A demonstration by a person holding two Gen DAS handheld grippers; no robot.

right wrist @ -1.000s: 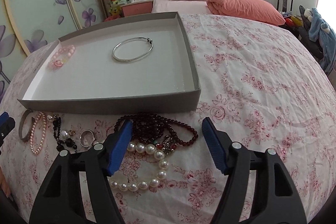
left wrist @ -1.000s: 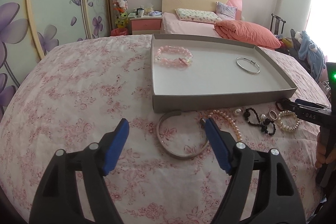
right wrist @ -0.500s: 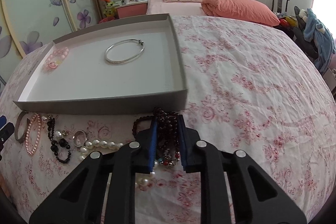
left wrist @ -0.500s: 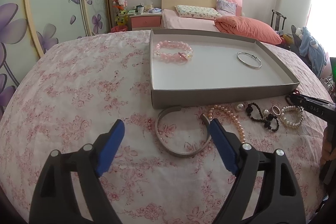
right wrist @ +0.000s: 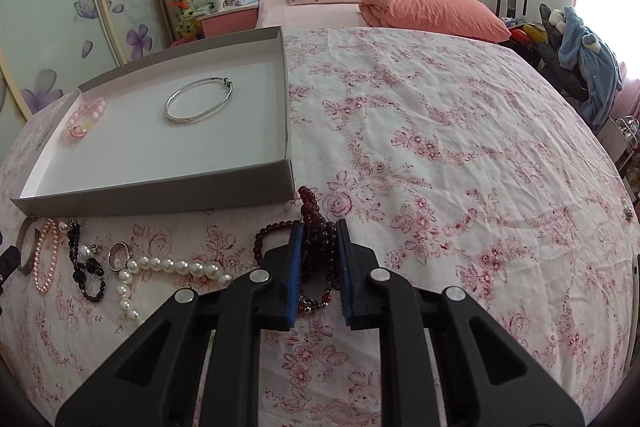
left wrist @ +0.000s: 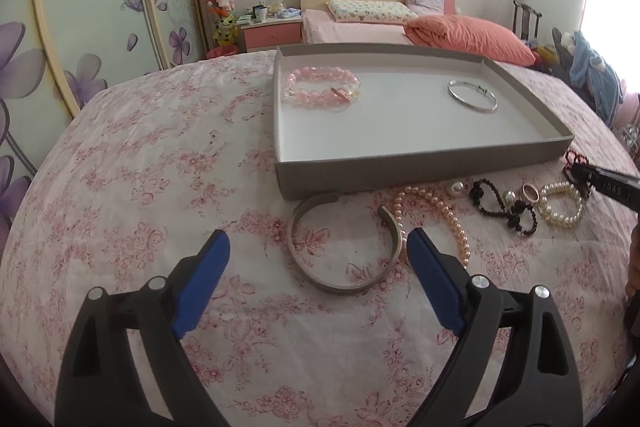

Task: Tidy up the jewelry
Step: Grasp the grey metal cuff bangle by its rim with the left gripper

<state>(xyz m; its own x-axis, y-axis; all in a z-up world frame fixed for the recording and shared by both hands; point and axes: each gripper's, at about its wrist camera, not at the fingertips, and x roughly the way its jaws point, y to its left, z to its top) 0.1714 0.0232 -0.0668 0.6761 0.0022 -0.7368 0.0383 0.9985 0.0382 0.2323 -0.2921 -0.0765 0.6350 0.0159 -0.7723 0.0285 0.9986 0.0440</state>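
Left gripper hangs over the flowered bedspread with its jaws opening and nothing pressed between them; the open silver cuff lies between its blue pads. A grey tray sits just beyond the cuff and holds a pink bead bracelet near its far left corner and a thin silver bangle toward its right side.

Right gripper is clamped on the dark red bead strand, just before the tray's near right corner. To the left, along the tray's near edge, lie white pearls, a ring and black beads.
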